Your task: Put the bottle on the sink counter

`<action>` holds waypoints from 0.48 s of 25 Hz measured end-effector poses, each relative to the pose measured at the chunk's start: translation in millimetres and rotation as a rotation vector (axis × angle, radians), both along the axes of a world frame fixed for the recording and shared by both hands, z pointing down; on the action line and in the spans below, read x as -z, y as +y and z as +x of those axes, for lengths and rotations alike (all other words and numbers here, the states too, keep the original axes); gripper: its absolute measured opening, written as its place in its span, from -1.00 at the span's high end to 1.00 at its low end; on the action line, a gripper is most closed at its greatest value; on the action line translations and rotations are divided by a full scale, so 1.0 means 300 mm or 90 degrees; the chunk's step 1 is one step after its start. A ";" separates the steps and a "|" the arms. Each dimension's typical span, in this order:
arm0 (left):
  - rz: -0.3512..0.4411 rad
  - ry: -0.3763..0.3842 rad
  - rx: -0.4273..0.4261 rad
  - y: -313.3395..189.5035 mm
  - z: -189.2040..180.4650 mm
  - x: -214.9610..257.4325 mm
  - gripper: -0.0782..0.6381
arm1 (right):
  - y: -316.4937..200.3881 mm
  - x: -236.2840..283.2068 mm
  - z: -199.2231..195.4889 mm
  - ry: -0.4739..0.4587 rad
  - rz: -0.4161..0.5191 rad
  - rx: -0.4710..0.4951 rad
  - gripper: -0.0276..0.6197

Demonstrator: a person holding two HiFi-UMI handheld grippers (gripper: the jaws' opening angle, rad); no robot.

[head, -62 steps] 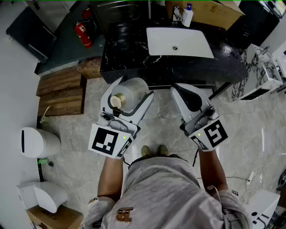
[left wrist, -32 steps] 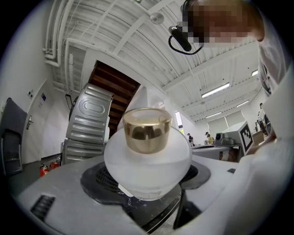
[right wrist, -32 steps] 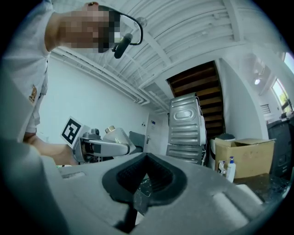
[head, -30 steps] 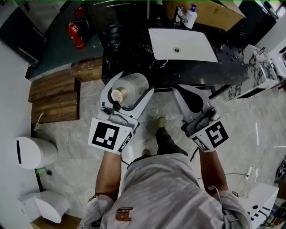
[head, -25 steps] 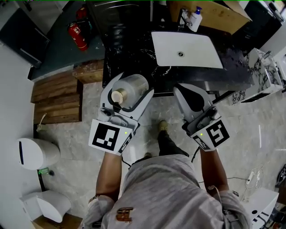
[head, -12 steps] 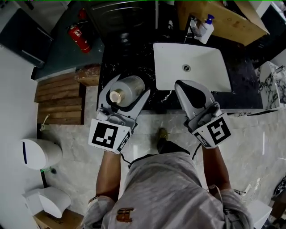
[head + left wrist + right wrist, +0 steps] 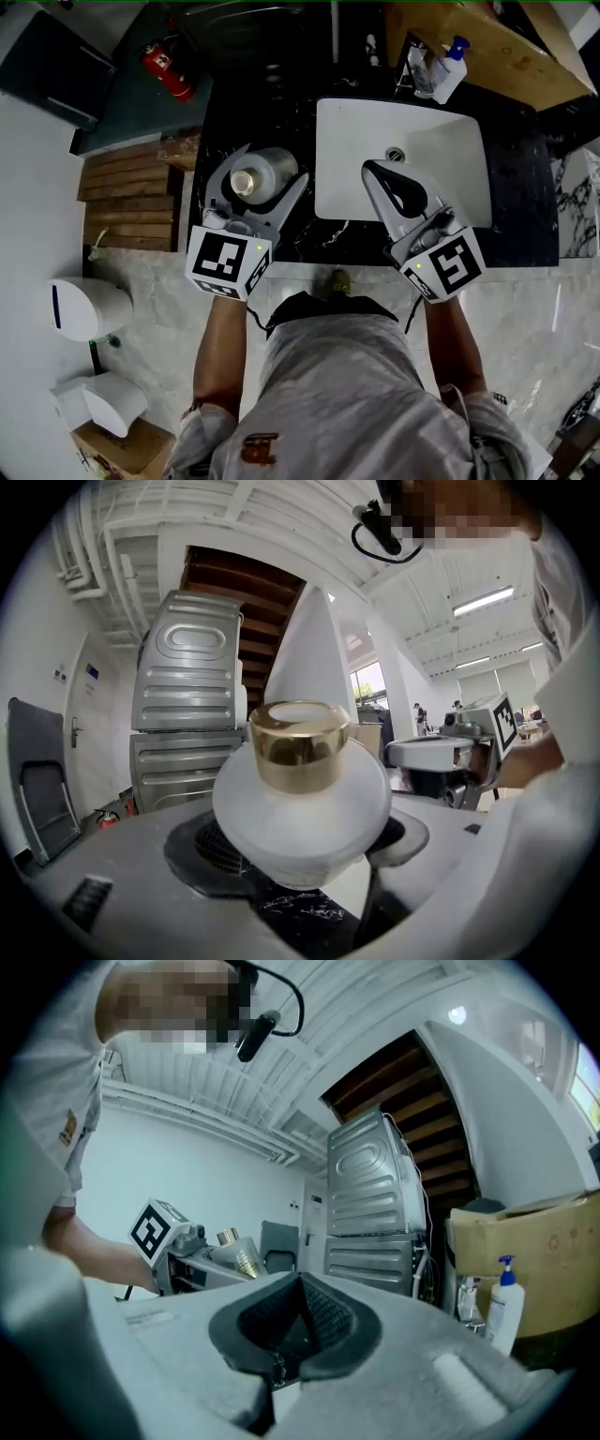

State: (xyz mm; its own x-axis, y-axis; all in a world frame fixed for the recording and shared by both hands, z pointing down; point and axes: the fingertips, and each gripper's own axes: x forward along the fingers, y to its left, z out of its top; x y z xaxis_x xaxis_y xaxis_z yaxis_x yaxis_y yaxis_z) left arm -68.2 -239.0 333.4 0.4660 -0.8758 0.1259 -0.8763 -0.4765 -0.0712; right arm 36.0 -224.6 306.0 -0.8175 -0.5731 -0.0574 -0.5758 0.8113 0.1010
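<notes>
A frosted bottle (image 7: 270, 167) with a gold cap (image 7: 246, 182) lies level between the jaws of my left gripper (image 7: 270, 165), which is shut on it. It hangs over the black marble counter (image 7: 234, 103), left of the white sink basin (image 7: 450, 159). In the left gripper view the bottle (image 7: 300, 813) fills the middle, its cap (image 7: 298, 742) towards the camera, and the left gripper (image 7: 307, 847) clamps its body. My right gripper (image 7: 378, 172) is shut and holds nothing, its tip over the basin's front. In the right gripper view the right gripper's (image 7: 286, 1335) pads meet.
A soap dispenser (image 7: 453, 70) and a faucet (image 7: 417, 66) stand behind the basin, beside a cardboard box (image 7: 497, 47). A steel appliance (image 7: 253, 28) is behind the counter. Left of it are a fire extinguisher (image 7: 169, 70), wooden steps (image 7: 131, 197) and a white bin (image 7: 84, 309).
The person has walked up to the counter. Both grippers moved forward from over the floor to over the counter and basin, the bottle still held in the left one.
</notes>
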 end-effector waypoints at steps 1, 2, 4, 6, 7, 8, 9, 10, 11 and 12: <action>-0.010 -0.004 0.002 -0.023 -0.001 -0.017 -0.13 | -0.017 -0.009 0.003 -0.001 -0.005 0.001 0.91; -0.020 -0.009 0.004 -0.045 -0.002 -0.034 -0.13 | -0.034 -0.017 0.005 -0.001 -0.010 0.001 0.91; -0.038 -0.016 0.004 -0.086 -0.004 -0.066 -0.13 | -0.065 -0.033 0.008 -0.001 -0.018 -0.002 0.91; -0.056 -0.024 0.001 -0.125 -0.003 -0.100 -0.13 | -0.092 -0.050 0.009 0.001 -0.025 -0.007 0.91; -0.065 -0.028 -0.002 -0.142 -0.002 -0.119 -0.13 | -0.104 -0.059 0.009 0.003 -0.028 -0.010 0.91; -0.075 -0.031 -0.004 -0.157 0.000 -0.141 -0.13 | -0.115 -0.069 0.009 0.006 -0.032 -0.014 0.91; -0.085 -0.033 -0.007 -0.171 0.001 -0.163 -0.13 | -0.126 -0.080 0.009 0.010 -0.035 -0.018 0.91; -0.095 -0.035 -0.009 -0.185 0.002 -0.184 -0.13 | -0.139 -0.090 0.009 0.015 -0.040 -0.023 0.91; -0.106 -0.038 -0.012 -0.200 0.002 -0.205 -0.13 | -0.151 -0.100 0.009 0.019 -0.044 -0.027 0.91; -0.117 -0.040 -0.013 -0.216 0.001 -0.226 -0.13 | -0.163 -0.108 0.009 0.022 -0.047 -0.032 0.91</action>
State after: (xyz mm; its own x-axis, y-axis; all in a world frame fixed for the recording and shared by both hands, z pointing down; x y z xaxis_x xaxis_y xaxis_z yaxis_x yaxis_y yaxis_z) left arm -68.0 -303.8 401.1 0.4702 -0.8255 0.3122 -0.8626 -0.5046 -0.0352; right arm 38.7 -273.5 338.3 -0.7882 -0.6153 0.0146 -0.6134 0.7873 0.0621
